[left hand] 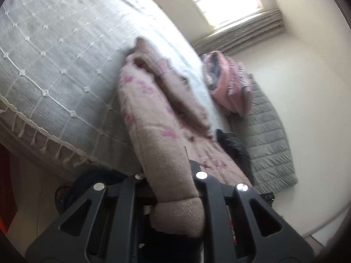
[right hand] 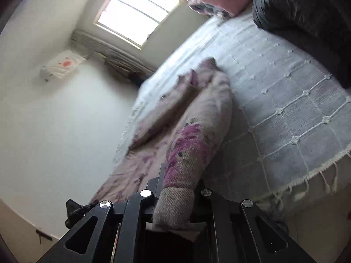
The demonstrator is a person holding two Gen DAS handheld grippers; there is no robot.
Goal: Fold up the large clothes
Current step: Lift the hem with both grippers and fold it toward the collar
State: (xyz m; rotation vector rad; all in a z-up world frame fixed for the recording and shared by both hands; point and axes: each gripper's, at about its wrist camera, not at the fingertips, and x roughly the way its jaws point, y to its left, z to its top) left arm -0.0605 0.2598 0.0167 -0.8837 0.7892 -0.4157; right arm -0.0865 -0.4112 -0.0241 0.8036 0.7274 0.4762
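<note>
Now both claws clamp the knit garment (left hand: pixel 153 114)!
Left gripper (left hand: pixel 173 186), right gripper (right hand: pixel 175 197): soft, thick, droopy — pinch the edges.

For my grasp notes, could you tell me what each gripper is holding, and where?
Both hold the pink floral knit garment: left gripper and right gripper each pinch a bunched edge.

The garment (left hand: pixel 158 118) lies on the bed (left hand: pixel 54 61), with a folded pile (left hand: pixel 228 83) behind it.

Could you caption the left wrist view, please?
Left gripper shut on the pink knit garment, lifting it off the grey bedspread.
</note>
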